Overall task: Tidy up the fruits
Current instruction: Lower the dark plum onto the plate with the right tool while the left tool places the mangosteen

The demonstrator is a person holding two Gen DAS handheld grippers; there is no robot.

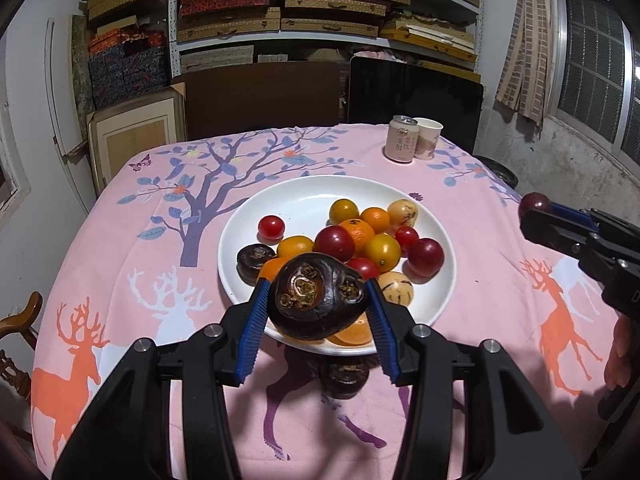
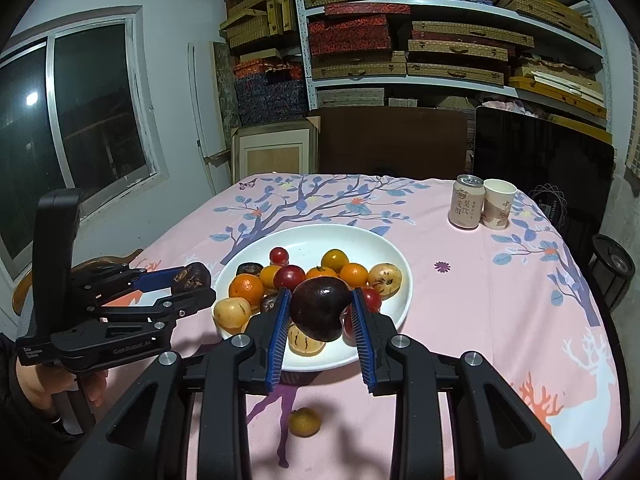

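Observation:
My left gripper [image 1: 318, 286] is shut on a dark brown water chestnut [image 1: 318, 298], held just above the near rim of a white plate [image 1: 304, 188]. The plate carries several red and yellow cherry tomatoes, oranges, pale striped fruits and another water chestnut [image 1: 256, 260]. My right gripper [image 2: 320, 294] is shut on a dark purple plum [image 2: 320, 308] over the plate's [image 2: 320, 232] near side. Each view shows the other gripper off to the side: the right gripper [image 1: 536, 210] with its plum [image 1: 534, 201], the left gripper [image 2: 196, 283] with its chestnut [image 2: 191, 275].
One water chestnut [image 1: 344, 378] and a small brown fruit [image 2: 305, 422] lie on the pink deer-print tablecloth in front of the plate. A drink can [image 2: 465, 207] and a paper cup [image 2: 498, 204] stand at the far right. A wooden chair [image 1: 20, 320] sits at the left edge.

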